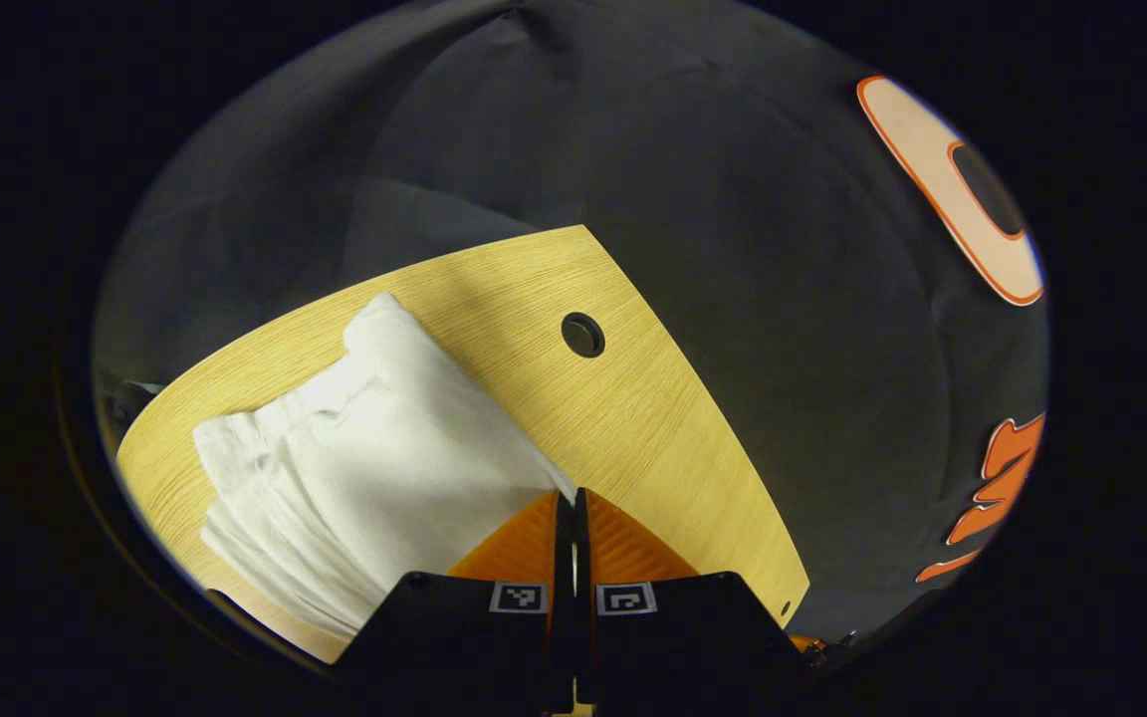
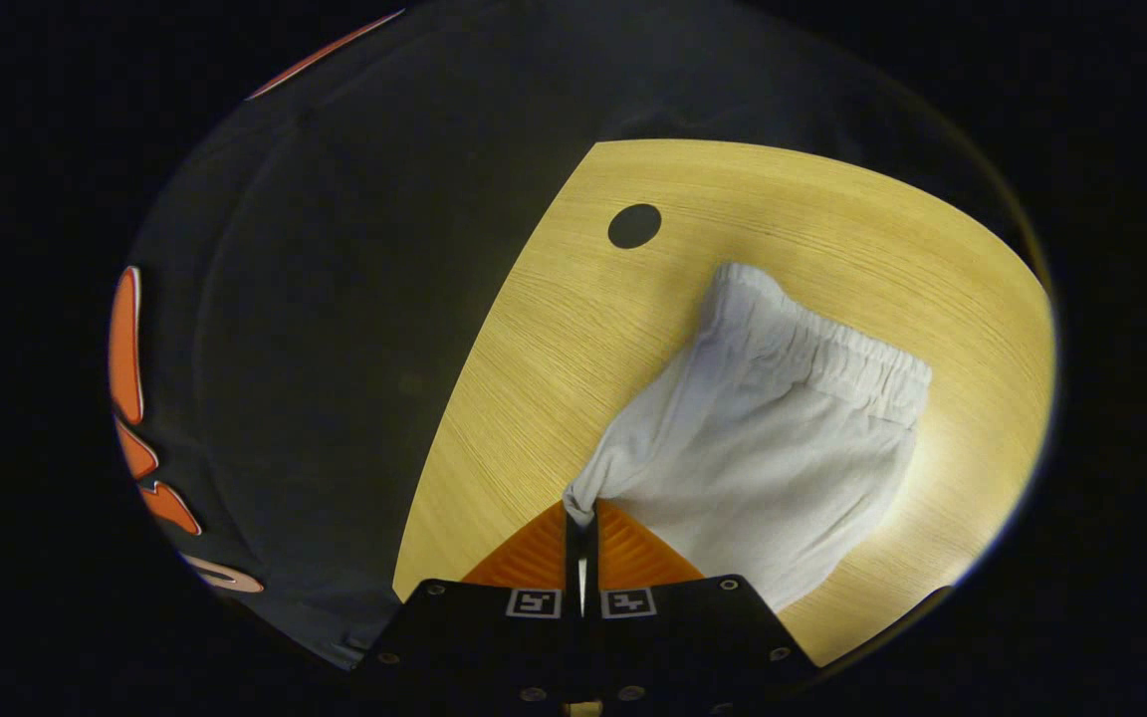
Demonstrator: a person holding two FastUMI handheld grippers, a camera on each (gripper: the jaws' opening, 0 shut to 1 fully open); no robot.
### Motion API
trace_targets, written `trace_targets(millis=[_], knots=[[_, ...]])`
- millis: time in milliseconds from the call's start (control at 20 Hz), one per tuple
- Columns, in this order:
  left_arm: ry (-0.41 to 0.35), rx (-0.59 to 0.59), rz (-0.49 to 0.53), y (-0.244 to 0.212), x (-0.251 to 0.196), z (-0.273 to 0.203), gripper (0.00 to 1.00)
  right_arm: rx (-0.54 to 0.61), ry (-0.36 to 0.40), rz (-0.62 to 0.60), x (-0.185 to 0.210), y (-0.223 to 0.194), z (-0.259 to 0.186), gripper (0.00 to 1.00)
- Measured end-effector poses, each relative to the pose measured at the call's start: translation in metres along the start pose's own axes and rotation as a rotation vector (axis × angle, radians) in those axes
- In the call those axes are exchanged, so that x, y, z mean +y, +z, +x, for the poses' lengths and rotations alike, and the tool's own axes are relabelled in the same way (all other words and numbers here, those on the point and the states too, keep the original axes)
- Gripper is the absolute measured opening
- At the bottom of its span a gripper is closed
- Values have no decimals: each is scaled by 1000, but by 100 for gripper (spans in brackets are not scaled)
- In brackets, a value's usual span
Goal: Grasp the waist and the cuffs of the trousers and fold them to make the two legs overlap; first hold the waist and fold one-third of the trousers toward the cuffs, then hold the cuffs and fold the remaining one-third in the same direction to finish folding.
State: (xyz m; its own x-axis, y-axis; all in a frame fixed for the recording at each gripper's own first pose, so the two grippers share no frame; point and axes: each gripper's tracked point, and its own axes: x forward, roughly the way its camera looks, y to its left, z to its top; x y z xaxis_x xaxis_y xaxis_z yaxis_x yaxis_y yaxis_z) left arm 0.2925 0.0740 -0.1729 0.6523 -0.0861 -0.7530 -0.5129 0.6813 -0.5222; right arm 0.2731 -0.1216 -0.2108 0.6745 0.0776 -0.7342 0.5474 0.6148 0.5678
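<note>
A: Status of the left gripper (image 1: 566,495)?

B: Its fingers are pressed together on an edge of the white trousers (image 1: 374,448), which are lifted off the wooden table (image 1: 633,398).

A: And the right gripper (image 2: 581,508)?

B: A corner of cloth is pinched there; the elastic waist (image 2: 822,344) is seen lying farther out on the table.

A: Progress?

B: The legs are judged overlapped. Which third-fold is in hand cannot be told.

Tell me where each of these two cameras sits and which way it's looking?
Left gripper view: rides the left gripper, looking along its shut jaws, pinching white cloth trousers on the light wooden table.
Right gripper view: rides the right gripper, jaws shut on the trousers' other corner, elastic waistband beyond.
Shared: trousers, table, round table hole.
</note>
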Motion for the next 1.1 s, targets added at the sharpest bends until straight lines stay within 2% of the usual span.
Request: trace_targets(millis=[150,250,350,400,450,550,600,650,700,850,1100], knots=[[12,-21,44,10,-5,21,4,12,15,10,-5,6,7,1],[48,-32,94,12,-1,21,6,15,-1,12,-10,1,15,3],[54,-46,119,15,-7,24,53,12,11,4,-7,2,16,8],[35,-51,102,17,-15,23,77,5,21,-3,-6,4,14,27],[5,-60,75,18,-23,20,100,-3,24,-7,-6,5,8,25],[5,-78,76,18,-28,10,100,-14,52,-30,-2,8,-2,75],[14,-82,91,18,-26,6,100,-25,48,-50,-4,10,-7,87],[11,-89,102,19,-28,1,100,-40,46,-75,-7,13,-17,94],[6,-95,115,18,-32,-3,100,-52,42,-99,-10,15,-25,98],[1,-141,182,23,-36,-18,100,-101,29,-128,-25,28,-50,99],[5,-236,299,35,-47,-34,100,-147,4,-76,-68,47,-83,99]])
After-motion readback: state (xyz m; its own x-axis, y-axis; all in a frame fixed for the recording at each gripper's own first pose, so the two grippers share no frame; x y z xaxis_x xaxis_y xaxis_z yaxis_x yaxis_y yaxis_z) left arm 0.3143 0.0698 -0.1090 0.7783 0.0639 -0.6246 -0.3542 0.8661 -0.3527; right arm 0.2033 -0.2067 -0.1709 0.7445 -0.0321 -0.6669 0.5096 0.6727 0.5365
